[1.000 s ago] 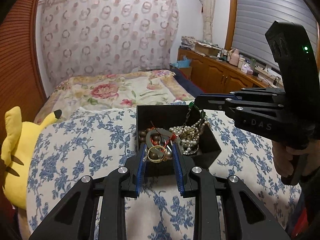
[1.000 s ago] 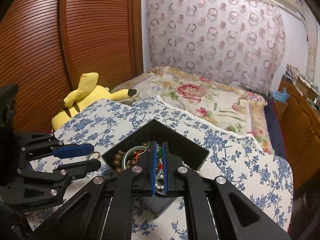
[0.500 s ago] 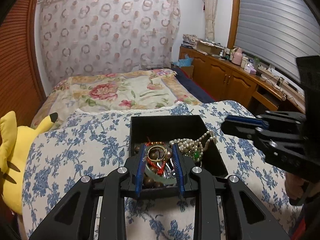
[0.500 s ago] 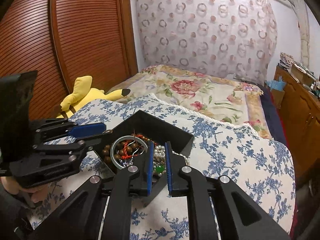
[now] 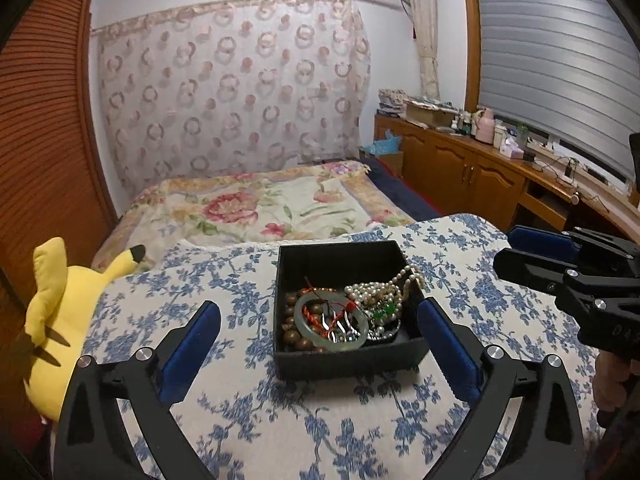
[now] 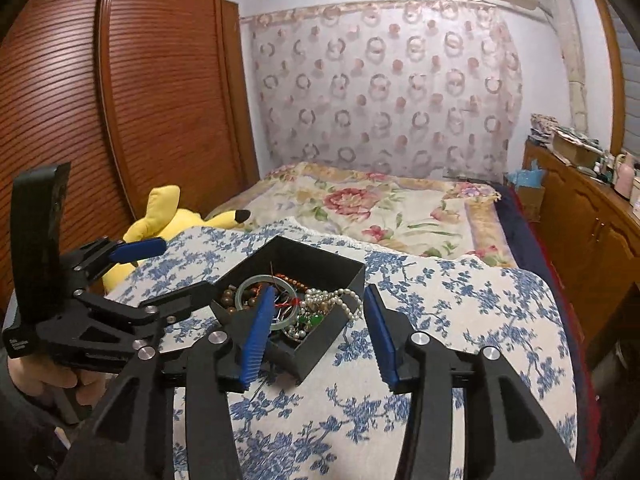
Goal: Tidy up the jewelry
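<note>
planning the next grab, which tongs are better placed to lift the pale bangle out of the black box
Probably the left tongs: open, squared up to the black box, with the pale bangle lying between them. The right tongs, also open, approach from a corner.

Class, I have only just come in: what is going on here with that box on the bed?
A person holds a two-finger gripper in each hand over a blue-flowered bedcover. The left gripper and the right gripper are both open and empty. Between them sits an open black box holding a pale green bangle, brown wooden beads and a white pearl necklace. Nothing is being gripped.
</note>
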Demonstrator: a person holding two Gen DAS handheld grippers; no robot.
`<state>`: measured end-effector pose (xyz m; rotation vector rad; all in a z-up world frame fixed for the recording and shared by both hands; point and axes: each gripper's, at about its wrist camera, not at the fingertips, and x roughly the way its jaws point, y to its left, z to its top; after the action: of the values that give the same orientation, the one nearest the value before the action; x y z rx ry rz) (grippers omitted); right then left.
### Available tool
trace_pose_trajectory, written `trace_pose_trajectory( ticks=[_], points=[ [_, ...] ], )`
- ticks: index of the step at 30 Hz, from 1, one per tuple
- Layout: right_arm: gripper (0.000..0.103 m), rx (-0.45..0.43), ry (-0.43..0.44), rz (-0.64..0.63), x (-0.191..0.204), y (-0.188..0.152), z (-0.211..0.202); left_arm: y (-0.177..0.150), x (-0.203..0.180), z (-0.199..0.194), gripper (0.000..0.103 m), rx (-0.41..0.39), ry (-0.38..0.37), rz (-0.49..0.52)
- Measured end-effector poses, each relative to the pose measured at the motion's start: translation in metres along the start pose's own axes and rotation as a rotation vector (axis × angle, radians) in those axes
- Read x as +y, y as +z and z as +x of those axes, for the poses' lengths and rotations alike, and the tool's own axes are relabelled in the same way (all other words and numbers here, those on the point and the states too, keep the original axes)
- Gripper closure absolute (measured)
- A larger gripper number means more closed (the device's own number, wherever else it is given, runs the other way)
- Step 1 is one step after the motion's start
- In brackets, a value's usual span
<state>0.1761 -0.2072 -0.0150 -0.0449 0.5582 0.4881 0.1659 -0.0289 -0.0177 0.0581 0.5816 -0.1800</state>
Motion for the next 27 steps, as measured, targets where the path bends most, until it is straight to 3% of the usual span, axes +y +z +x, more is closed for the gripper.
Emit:
trace_pose_trajectory(
  ticks=[2, 6, 8, 14, 19, 27],
  points=[
    [0.040, -0.015, -0.015, 0.009, 0.001, -0.002, -0.009, -0.003, 0.001, -0.010, 0.008, -0.007, 0.005, -0.007],
    [0.033, -0.035, -0.040, 0.019, 0.005, -0.010, -0.026, -0.010, 0.004, -0.031, 0.008, -0.025, 0.043, -0.027],
    [0.023, -0.052, -0.051, 0.026, 0.008, -0.015, -0.037, -0.016, 0.005, -0.040, 0.008, -0.025, 0.053, -0.042],
    [0.010, -0.084, -0.079, 0.035, 0.020, -0.030, -0.063, -0.032, 0.010, -0.063, 0.008, -0.015, 0.089, -0.079],
    [0.003, -0.091, -0.122, 0.046, 0.025, -0.042, -0.076, -0.044, 0.012, -0.077, 0.008, -0.011, 0.108, -0.086],
    [0.003, -0.093, -0.147, 0.077, 0.025, -0.049, -0.080, -0.057, 0.018, -0.087, 0.008, -0.010, 0.128, -0.110]
  ],
)
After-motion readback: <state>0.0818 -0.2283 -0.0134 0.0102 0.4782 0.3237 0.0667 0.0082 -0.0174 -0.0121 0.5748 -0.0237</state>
